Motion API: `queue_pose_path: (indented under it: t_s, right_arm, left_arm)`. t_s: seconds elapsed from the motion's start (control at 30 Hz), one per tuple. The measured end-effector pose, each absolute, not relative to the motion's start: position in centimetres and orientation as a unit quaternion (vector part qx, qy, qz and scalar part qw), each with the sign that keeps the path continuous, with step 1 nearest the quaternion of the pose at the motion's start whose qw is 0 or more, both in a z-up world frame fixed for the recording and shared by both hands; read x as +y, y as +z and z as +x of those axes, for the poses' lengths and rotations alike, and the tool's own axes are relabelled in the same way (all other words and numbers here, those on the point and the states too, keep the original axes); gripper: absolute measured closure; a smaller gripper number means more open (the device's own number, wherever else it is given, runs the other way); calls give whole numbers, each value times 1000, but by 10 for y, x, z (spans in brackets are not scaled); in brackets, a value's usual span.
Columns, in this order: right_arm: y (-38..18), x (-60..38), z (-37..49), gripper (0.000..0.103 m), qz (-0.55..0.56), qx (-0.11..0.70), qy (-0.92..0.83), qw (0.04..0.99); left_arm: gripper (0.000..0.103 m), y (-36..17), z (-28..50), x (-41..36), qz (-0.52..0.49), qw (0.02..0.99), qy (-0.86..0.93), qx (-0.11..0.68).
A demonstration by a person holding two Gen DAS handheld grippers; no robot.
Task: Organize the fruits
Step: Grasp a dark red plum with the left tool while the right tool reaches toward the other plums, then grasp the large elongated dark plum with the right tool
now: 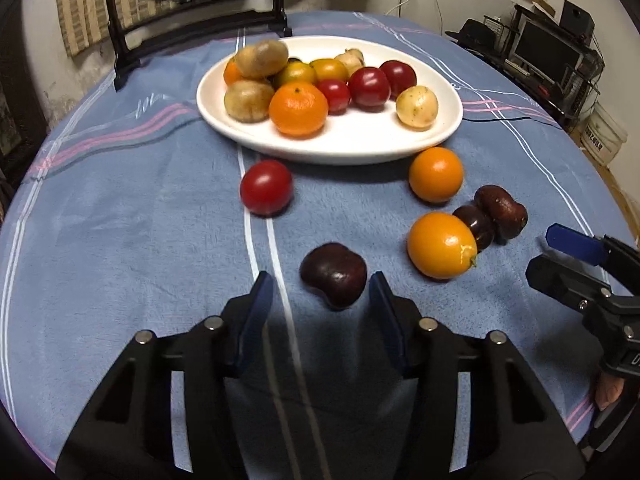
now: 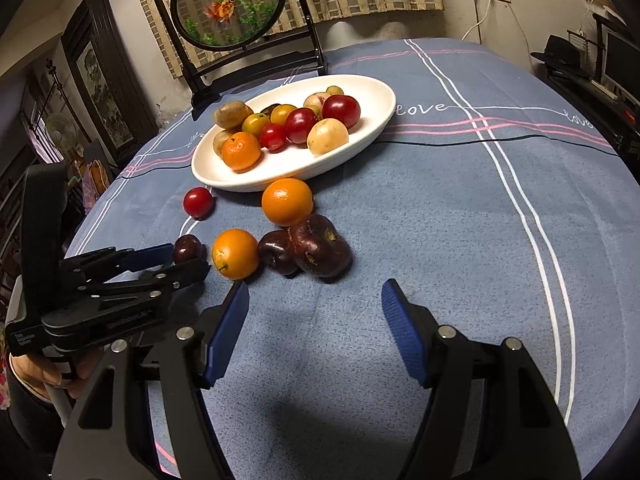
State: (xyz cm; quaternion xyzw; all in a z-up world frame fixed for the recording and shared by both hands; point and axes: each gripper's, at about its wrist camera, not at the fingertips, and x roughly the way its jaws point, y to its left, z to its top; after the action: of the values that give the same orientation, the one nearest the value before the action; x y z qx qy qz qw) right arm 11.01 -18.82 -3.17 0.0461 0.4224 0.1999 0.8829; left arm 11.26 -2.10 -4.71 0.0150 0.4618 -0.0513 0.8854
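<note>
A dark red plum (image 1: 334, 274) lies on the blue cloth between the fingers of my left gripper (image 1: 320, 284). Its right pad is at the plum's side and a gap shows at the left pad, so the jaws stand open around it. The right wrist view has the same plum (image 2: 187, 249) at the left gripper (image 2: 190, 258) tips. My right gripper (image 2: 314, 292) is open and empty, just short of two dark plums (image 2: 320, 246) and an orange (image 2: 235, 253). Another orange (image 2: 287, 201) and a red tomato (image 2: 198, 202) lie by the white plate (image 2: 248, 184) of fruit.
A black-framed round fish picture (image 2: 232, 4) stands behind the plate. A thin black cable (image 2: 480, 140) crosses the cloth to the right. Shelves with a monitor (image 1: 548, 52) stand beyond the table's right edge. A hand (image 2: 36, 376) holds the left gripper.
</note>
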Motion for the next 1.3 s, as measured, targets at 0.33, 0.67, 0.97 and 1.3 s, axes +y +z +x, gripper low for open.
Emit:
queue_pose_path:
  t_s: [0.33,0.67,0.97,1.3]
  right_arm:
    - [-30,-178,107,34,19,424,205,882]
    - [-37,-176,112,34,-17,438,154,886]
    - [-45,-173,129,42,-44,458,119,880]
    - [-43,-156,144,48,-86,451,121,880]
  left_arm:
    - [71,-41,102,-20,3,893,-69,445]
    - [71,-47,98,-19,-12,887,-85,454]
    - [70,-48,96,-19,-14,887,-87,454]
    - [70,-48,96,-20,-13,886,-87,454]
